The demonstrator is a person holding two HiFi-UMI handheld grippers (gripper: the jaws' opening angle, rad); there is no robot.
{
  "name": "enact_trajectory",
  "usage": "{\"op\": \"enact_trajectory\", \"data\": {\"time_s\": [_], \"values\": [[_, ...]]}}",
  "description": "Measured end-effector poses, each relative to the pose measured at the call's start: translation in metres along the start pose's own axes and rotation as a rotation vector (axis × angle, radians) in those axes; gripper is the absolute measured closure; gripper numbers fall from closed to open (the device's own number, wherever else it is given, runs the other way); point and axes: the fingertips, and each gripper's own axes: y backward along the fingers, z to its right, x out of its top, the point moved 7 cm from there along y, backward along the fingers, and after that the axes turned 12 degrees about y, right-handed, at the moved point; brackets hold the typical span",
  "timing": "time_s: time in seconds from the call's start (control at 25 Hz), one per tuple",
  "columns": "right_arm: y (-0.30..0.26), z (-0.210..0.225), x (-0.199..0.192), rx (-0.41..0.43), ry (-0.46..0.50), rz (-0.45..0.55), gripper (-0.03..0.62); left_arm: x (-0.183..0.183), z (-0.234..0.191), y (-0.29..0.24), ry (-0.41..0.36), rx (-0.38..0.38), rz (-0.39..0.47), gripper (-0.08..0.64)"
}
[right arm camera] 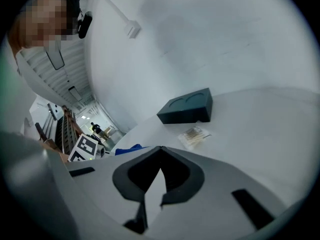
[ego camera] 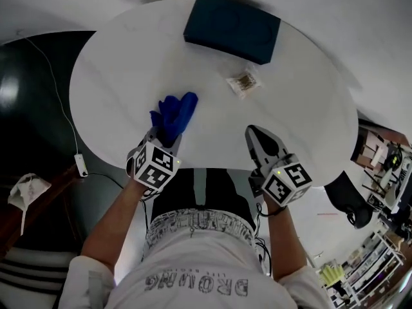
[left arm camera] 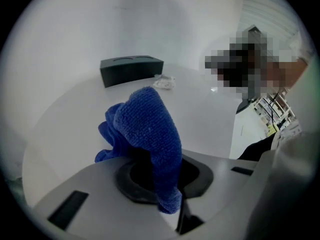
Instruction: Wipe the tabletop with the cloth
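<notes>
A bunched blue cloth [ego camera: 175, 113] lies on the round white tabletop [ego camera: 116, 76] near its front edge. My left gripper [ego camera: 168, 134] is shut on the cloth's near end. In the left gripper view the cloth [left arm camera: 147, 129] rises out of the jaws and folds over them, hiding the left gripper [left arm camera: 160, 176] tips. My right gripper [ego camera: 254, 134] rests over the table's front edge to the right of the cloth. The right gripper [right arm camera: 160, 149] is shut, its jaws meeting at the tip with nothing between them.
A dark blue box [ego camera: 232, 28] sits at the table's far side, with a small clear packet [ego camera: 244, 82] in front of it. A white cable with a small box [ego camera: 80, 165] hangs off the left. A black chair [ego camera: 351, 198] stands at the right.
</notes>
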Motion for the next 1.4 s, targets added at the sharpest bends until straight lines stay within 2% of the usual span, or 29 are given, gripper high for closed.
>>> {"op": "enact_trajectory", "data": {"time_s": [0.2, 0.52, 1.08, 1.2, 1.4], "values": [[0.052, 0.039, -0.020, -0.077, -0.050, 0.028, 0.584, 0.023, 0.061, -0.032, -0.080, -0.074, -0.037, 0.494], [0.133, 0.093, -0.055, -0.179, -0.132, 0.084, 0.584, 0.054, 0.144, -0.075, -0.180, -0.149, -0.083, 0.494], [0.235, 0.138, -0.103, -0.343, -0.232, 0.170, 0.584, 0.090, 0.278, -0.137, -0.393, -0.298, -0.127, 0.494], [0.247, 0.140, -0.109, -0.365, -0.248, 0.172, 0.584, 0.093, 0.296, -0.144, -0.408, -0.324, -0.130, 0.494], [0.253, 0.140, -0.115, -0.365, -0.258, 0.187, 0.584, 0.096, 0.305, -0.146, -0.390, -0.349, -0.122, 0.494]]}}
